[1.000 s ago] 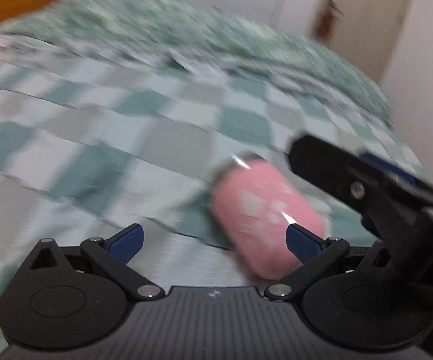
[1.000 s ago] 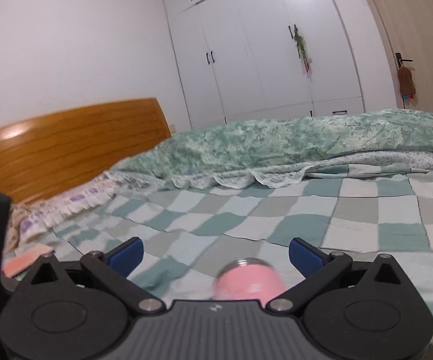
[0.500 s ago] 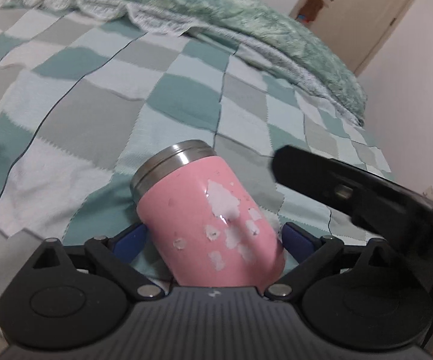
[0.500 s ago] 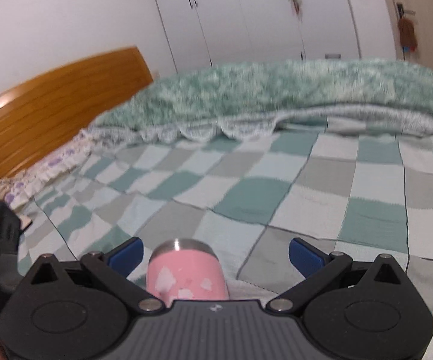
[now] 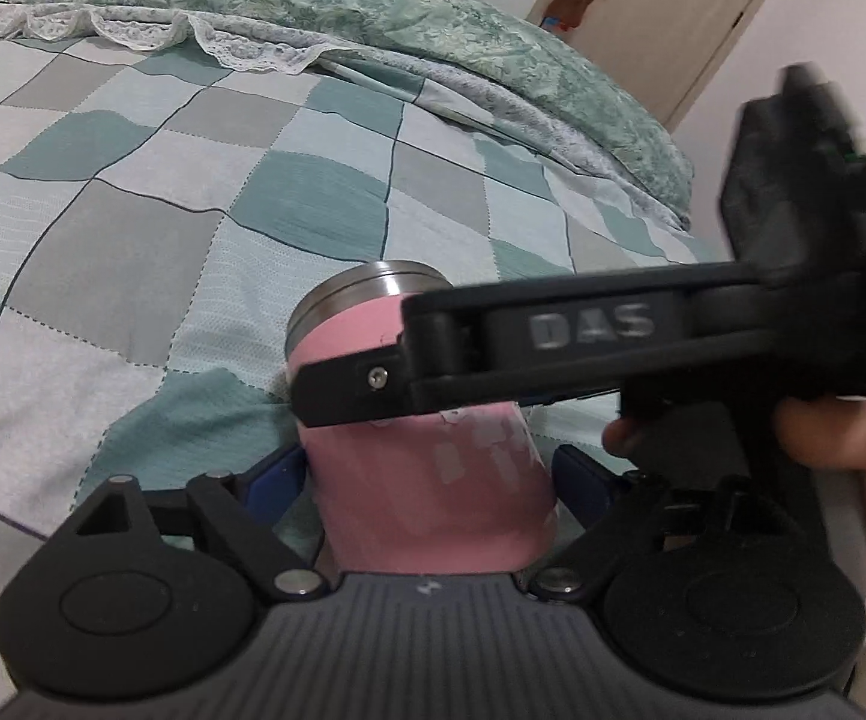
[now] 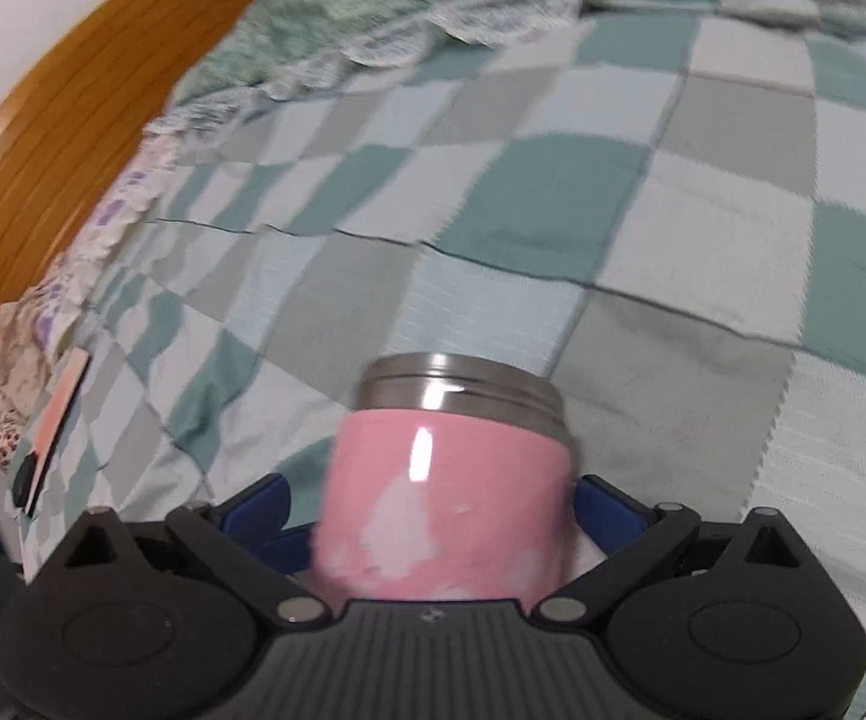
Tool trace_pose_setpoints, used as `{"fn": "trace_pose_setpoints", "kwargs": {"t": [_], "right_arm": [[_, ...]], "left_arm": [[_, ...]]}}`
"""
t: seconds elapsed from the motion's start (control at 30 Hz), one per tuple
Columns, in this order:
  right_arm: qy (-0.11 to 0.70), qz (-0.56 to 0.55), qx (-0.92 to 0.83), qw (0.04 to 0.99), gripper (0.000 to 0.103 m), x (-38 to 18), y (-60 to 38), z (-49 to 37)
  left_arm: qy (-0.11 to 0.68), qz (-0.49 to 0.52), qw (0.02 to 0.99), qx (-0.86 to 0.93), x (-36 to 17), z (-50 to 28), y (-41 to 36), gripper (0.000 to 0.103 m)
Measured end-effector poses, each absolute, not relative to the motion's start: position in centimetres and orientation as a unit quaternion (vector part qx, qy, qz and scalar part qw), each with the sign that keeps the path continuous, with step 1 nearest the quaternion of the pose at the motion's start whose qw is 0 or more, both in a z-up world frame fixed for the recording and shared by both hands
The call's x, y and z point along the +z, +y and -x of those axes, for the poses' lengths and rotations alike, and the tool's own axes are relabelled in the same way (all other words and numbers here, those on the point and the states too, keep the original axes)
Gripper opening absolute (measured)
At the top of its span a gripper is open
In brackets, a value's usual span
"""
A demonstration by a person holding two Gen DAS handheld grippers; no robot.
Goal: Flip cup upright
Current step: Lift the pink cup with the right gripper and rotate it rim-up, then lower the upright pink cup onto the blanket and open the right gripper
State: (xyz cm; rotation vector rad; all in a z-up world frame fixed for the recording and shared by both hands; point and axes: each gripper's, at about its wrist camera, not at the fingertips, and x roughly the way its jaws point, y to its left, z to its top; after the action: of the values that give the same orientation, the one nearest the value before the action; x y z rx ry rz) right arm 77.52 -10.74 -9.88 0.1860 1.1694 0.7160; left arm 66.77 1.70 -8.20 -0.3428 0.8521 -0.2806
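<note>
A pink cup point(image 5: 433, 480) with a steel end and worn white patches lies between the blue pads of my left gripper point(image 5: 426, 474), which is closed on its sides. In the right wrist view the same cup point(image 6: 445, 510) fills the gap of my right gripper point(image 6: 433, 510), whose pads press its sides. The steel end point(image 6: 463, 384) points away from both cameras. The right gripper's black body point(image 5: 583, 348) crosses over the cup in the left wrist view, held by a hand point(image 5: 841, 450).
The cup is over a bed with a green, grey and white checked blanket point(image 5: 192, 210). A green floral duvet point(image 5: 372, 6) lies at the far side. A wooden headboard point(image 6: 60, 138) is at left, a door point(image 5: 643, 12) at far right.
The right gripper has swung in over the cup and closed on it. The right view has tilted down toward the blanket. The left gripper stays on the cup.
</note>
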Motion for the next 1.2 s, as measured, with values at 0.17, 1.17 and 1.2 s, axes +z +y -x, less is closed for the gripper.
{"fn": "trace_pose_setpoints", "kwargs": {"t": [0.17, 1.17, 1.2], "right_arm": [[0.569, -0.166, 0.335, 0.732, 0.086, -11.3, -11.7, -78.7], [0.294, 0.100, 0.284, 0.907, 0.083, -6.0, -10.7, -50.6], [0.295, 0.101, 0.283, 0.907, 0.083, -5.9, -10.8, -50.2]], "left_arm": [[0.403, 0.128, 0.895, -0.141, -7.6, -65.9, 1.8, 0.086], [0.293, 0.073, 0.951, -0.063, -2.5, -42.6, 8.2, 0.096], [0.291, 0.073, 0.952, -0.059, -2.4, -42.2, 8.4, 0.096]]}}
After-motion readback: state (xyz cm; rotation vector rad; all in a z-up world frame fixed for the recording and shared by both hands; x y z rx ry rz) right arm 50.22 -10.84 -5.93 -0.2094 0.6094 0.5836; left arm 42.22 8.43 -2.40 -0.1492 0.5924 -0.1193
